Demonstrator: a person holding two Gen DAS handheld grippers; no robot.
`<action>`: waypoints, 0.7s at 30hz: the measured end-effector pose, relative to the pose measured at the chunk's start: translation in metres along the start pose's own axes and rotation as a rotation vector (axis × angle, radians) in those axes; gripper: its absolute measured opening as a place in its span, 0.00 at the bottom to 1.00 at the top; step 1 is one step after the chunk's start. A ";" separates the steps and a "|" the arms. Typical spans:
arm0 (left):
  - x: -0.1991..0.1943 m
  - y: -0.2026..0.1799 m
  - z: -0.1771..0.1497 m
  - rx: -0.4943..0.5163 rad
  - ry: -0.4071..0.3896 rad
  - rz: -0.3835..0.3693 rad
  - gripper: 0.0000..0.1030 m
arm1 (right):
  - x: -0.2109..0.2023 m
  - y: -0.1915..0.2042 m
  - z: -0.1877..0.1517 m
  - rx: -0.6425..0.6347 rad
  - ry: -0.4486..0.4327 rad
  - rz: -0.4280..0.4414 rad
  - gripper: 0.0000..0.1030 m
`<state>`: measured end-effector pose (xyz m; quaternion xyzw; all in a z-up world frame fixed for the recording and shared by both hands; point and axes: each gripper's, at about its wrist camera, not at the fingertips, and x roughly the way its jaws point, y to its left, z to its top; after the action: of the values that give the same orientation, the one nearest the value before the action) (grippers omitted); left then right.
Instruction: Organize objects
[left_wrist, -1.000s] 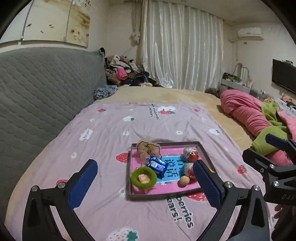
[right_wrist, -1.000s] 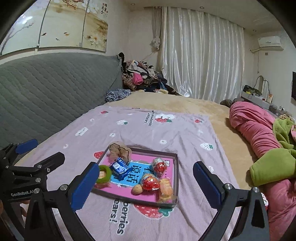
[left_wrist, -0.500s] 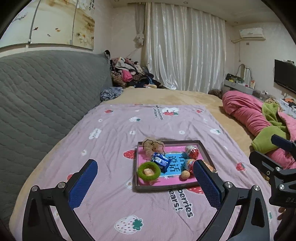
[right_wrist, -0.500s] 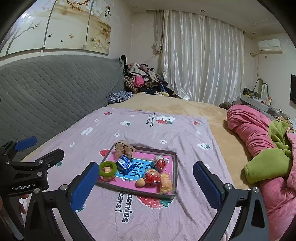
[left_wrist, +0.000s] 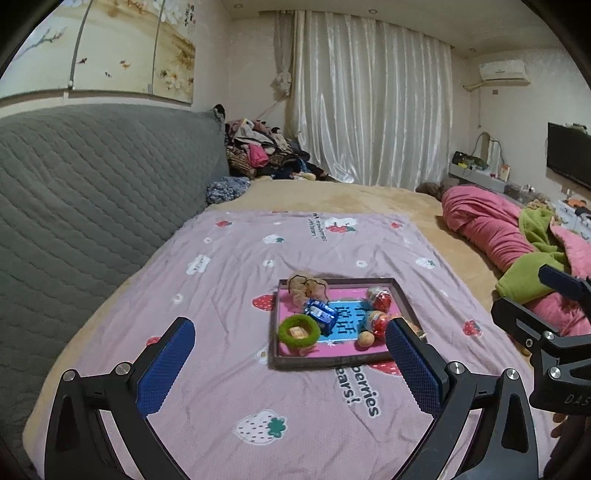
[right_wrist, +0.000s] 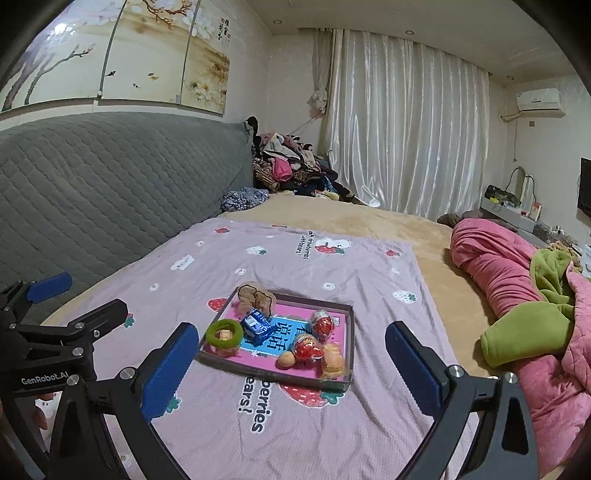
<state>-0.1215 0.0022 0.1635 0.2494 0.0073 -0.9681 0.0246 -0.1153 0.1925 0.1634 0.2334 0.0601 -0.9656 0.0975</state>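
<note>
A shallow box tray (left_wrist: 334, 362) (right_wrist: 273, 374) with a pink and blue bottom lies on the pink strawberry blanket. In it are a green fuzzy ring (left_wrist: 298, 331) (right_wrist: 224, 333), a blue packet (left_wrist: 320, 314) (right_wrist: 256, 325), a beige scrunchie (left_wrist: 306, 286) (right_wrist: 255, 296), two red foil eggs (left_wrist: 380, 300) (right_wrist: 322, 324), a small round nut (left_wrist: 365, 338) (right_wrist: 285, 359) and a yellow snack (right_wrist: 333, 362). My left gripper (left_wrist: 290, 363) is open and empty, above the blanket short of the tray. My right gripper (right_wrist: 291, 371) is open and empty, also short of the tray.
The pink strawberry blanket (left_wrist: 236, 269) covers a beige bed. A grey quilted headboard (left_wrist: 85, 192) runs along the left. A rolled pink and green duvet (right_wrist: 517, 295) lies at the right. A clothes pile (right_wrist: 291, 166) sits at the far corner by the curtain.
Both grippers have drawn back and risen from the tray, so it looks smaller and farther. Both stay open and empty. The objects in the tray have not moved.
</note>
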 end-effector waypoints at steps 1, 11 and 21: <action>-0.004 -0.002 -0.002 0.012 -0.008 0.013 1.00 | -0.002 0.001 -0.001 -0.003 -0.001 0.000 0.99; -0.018 0.000 -0.015 0.014 0.000 0.026 1.00 | -0.019 0.000 -0.010 0.006 -0.005 -0.002 0.99; -0.010 -0.009 -0.035 0.041 0.051 0.048 1.00 | -0.021 -0.003 -0.027 0.010 0.017 -0.005 0.99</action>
<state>-0.0962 0.0121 0.1377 0.2746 -0.0180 -0.9604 0.0426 -0.0862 0.2029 0.1493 0.2419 0.0568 -0.9641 0.0933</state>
